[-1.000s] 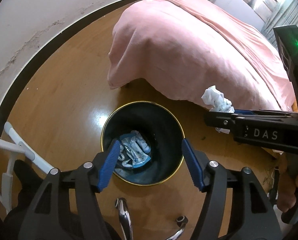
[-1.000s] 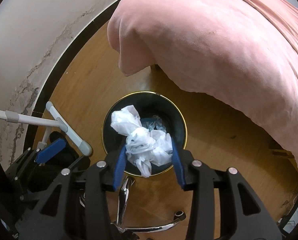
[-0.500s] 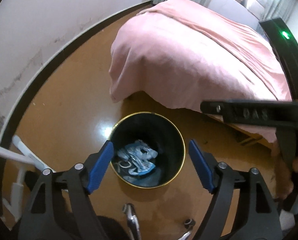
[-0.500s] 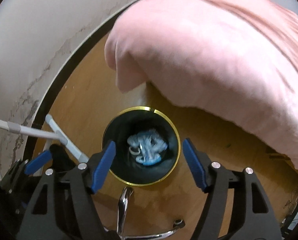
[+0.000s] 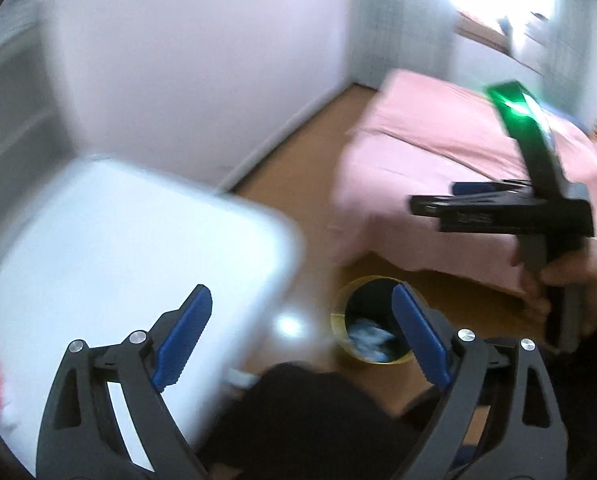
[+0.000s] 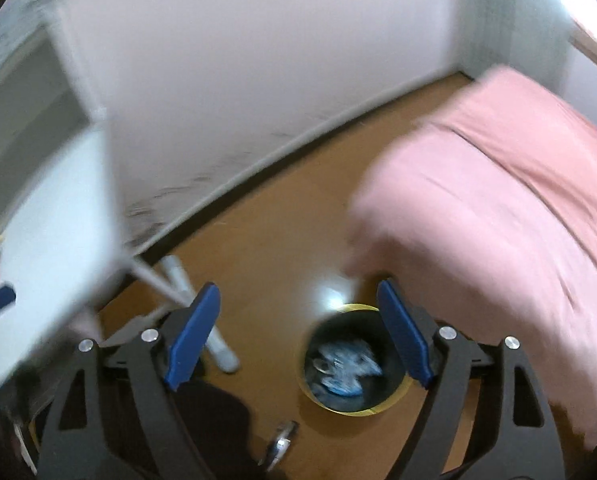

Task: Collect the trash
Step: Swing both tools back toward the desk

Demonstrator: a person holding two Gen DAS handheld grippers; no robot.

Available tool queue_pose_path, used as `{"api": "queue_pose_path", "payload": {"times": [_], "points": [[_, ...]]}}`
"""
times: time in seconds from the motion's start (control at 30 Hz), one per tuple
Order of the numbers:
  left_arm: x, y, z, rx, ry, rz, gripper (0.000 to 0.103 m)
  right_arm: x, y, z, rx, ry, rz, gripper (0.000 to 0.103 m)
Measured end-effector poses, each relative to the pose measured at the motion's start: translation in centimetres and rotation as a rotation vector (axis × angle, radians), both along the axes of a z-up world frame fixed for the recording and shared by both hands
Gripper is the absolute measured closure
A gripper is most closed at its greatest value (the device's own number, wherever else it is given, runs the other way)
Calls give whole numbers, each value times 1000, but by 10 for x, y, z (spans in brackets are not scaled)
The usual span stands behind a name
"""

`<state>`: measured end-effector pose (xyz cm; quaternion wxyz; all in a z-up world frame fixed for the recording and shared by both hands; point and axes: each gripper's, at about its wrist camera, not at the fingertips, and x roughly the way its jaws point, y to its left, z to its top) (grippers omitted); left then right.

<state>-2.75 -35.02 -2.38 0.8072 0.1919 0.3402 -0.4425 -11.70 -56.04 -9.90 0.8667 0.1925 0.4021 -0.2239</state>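
both grippers hang empty above a bedroom floor. the left gripper [image 5: 302,336] and right gripper [image 6: 298,334] have just been opening; their jaws stand wide with nothing between them. the black bin [image 6: 354,364], low centre-right of the right wrist view, holds crumpled trash [image 6: 344,368]. any remaining trash likely lies on the white table [image 5: 110,248] at left, nearer the left gripper, though blur hides it.
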Motion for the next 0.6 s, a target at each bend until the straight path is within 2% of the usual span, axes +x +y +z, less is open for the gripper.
{"api": "queue_pose_path", "payload": {"times": [0.13,0.3,0.43,0.6], "points": [[53,110,11,17,-53,265,13,71,83,33,15,-82,262,25],[101,247,13,58,-88,595,13,162,200,54,68,-115,579,25],[119,330,13,60,-85,773,13,220,288,67,121,-114,767,25],[136,398,18,25,-71,894,13,291,360,71,192,-72,858,25]]}}
